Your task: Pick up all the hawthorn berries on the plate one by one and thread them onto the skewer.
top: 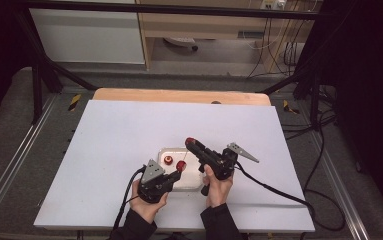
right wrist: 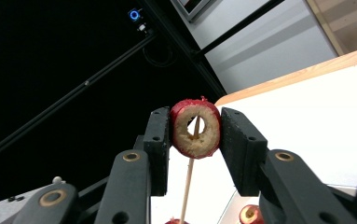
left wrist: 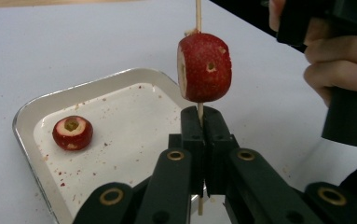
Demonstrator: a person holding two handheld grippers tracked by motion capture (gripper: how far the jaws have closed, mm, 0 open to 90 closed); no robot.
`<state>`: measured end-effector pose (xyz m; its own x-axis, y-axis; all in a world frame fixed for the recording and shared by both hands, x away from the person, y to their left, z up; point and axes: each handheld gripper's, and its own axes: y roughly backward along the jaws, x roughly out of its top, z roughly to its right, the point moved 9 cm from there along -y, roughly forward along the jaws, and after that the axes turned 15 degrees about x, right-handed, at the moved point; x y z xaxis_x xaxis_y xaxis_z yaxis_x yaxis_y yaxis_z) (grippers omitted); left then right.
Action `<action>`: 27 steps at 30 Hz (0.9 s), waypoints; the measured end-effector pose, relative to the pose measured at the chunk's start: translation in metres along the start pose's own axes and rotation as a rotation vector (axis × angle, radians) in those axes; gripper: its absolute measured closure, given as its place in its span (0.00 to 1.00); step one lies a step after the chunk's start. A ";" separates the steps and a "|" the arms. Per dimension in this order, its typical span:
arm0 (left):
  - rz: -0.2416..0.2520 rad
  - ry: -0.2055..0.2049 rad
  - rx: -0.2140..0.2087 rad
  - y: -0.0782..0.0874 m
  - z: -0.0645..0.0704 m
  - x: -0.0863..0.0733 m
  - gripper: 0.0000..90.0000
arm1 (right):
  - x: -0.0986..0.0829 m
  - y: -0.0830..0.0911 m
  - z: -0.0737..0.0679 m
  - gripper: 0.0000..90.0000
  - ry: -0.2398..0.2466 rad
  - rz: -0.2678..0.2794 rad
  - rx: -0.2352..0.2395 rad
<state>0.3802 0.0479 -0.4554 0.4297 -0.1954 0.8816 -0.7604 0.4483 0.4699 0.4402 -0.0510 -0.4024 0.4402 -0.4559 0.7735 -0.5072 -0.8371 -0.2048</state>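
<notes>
My left gripper (left wrist: 200, 116) is shut on a thin wooden skewer (left wrist: 198, 9) that stands upright, with a red cored fruit piece (left wrist: 204, 66) threaded just above the jaws. In the high view this left gripper (top: 177, 175) sits at the near edge of the white tray (top: 191, 179). My right gripper (right wrist: 195, 135) is shut on a red fruit ring (right wrist: 195, 128), whose hole sits over the tip of the skewer (right wrist: 188, 175). From above, the right gripper (top: 191, 143) hangs over the tray's far side. One more red piece (left wrist: 72, 132) lies in the tray (left wrist: 92, 86).
The tray lies in the middle of a white table (top: 119, 130), with a wooden edge (top: 179, 95) at the far side. Red crumbs dot the tray floor. The person's right hand (left wrist: 334, 70) is close on the right in the left gripper view. Cables (top: 279, 192) trail toward the right.
</notes>
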 end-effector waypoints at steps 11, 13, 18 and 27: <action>0.015 0.070 0.019 -0.002 0.005 0.002 0.98 | -0.005 -0.001 0.002 0.72 0.011 0.021 0.017; 0.023 0.097 0.022 -0.002 0.004 0.005 0.98 | -0.006 -0.001 0.001 0.72 0.010 0.015 0.021; -0.004 0.105 0.008 -0.008 0.007 0.005 0.98 | -0.011 0.001 -0.001 0.72 0.001 -0.007 0.020; -0.032 0.080 -0.017 -0.015 0.006 0.000 0.98 | -0.016 0.004 -0.001 0.72 0.013 -0.068 -0.010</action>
<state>0.3884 0.0363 -0.4623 0.4917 -0.1396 0.8595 -0.7375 0.4581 0.4962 0.4307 -0.0470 -0.4149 0.4641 -0.3937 0.7935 -0.4836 -0.8631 -0.1454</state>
